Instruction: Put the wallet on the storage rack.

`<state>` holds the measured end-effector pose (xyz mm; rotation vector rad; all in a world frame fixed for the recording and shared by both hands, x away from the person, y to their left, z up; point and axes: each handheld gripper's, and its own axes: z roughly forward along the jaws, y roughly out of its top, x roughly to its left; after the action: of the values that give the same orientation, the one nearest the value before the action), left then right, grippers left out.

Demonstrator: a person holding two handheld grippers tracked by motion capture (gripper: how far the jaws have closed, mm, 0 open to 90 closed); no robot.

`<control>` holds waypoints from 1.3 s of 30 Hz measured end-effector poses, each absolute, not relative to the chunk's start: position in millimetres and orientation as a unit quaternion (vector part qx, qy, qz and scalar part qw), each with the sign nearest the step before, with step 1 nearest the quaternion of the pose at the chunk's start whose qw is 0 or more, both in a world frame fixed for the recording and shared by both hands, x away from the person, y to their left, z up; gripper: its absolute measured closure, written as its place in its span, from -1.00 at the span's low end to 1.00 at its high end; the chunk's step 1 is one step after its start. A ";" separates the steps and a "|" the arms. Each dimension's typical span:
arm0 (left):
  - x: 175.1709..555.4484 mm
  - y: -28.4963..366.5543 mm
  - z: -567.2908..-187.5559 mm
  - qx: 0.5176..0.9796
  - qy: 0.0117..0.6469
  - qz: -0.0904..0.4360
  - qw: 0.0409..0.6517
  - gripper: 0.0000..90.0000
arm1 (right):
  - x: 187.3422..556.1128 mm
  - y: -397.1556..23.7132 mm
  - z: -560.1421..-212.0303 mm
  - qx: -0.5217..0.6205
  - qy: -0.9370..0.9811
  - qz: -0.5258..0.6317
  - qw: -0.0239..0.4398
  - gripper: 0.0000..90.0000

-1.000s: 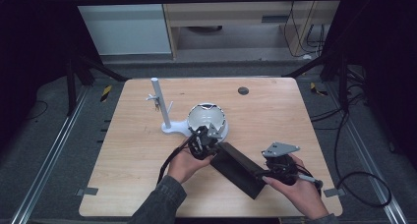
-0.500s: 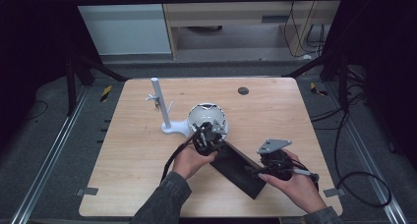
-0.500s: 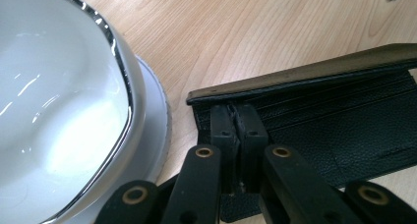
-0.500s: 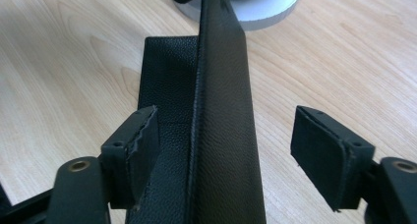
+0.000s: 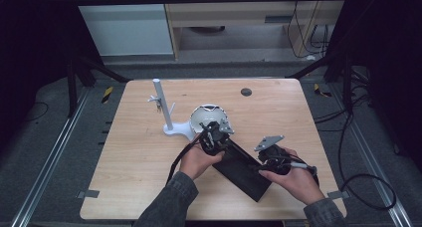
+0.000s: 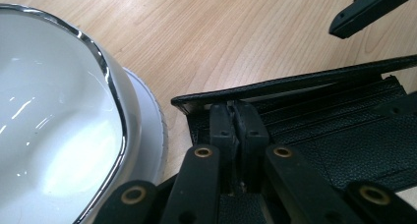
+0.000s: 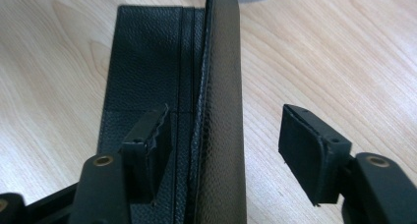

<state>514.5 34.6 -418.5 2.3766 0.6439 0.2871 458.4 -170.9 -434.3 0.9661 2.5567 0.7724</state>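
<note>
A long black leather wallet (image 5: 244, 170) lies open on the wooden table, one flap (image 7: 223, 86) standing up on edge. My left gripper (image 5: 215, 137) is shut on the wallet's end (image 6: 216, 98) beside a white bowl (image 6: 54, 116), its pads (image 6: 221, 128) pressed together over a thin inner layer. My right gripper (image 5: 266, 162) straddles the upright flap at the other end. Its jaws have just been closing and still stand apart, one pad (image 7: 147, 140) inside the wallet and the other (image 7: 310, 150) well clear of the flap. One right fingertip (image 6: 369, 10) appears in the left gripper view.
The white bowl (image 5: 206, 118) sits on the base of a white post stand (image 5: 164, 107) just behind the left gripper. A small dark disc (image 5: 246, 92) lies near the table's far edge. Bare wood (image 5: 134, 162) spreads to the left.
My right gripper has shifted left along the wallet toward the left hand, and its jaws have narrowed around the raised flap. The left gripper has stayed put.
</note>
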 end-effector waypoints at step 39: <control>484.3 65.3 -398.3 0.884 0.230 0.120 0.388 -0.74 | 448.9 -203.1 -420.1 0.287 0.888 0.289 0.213 0.88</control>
<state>484.3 65.3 -398.3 2.2497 0.5840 0.3052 448.9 -203.1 -420.1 0.7960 2.4659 0.8028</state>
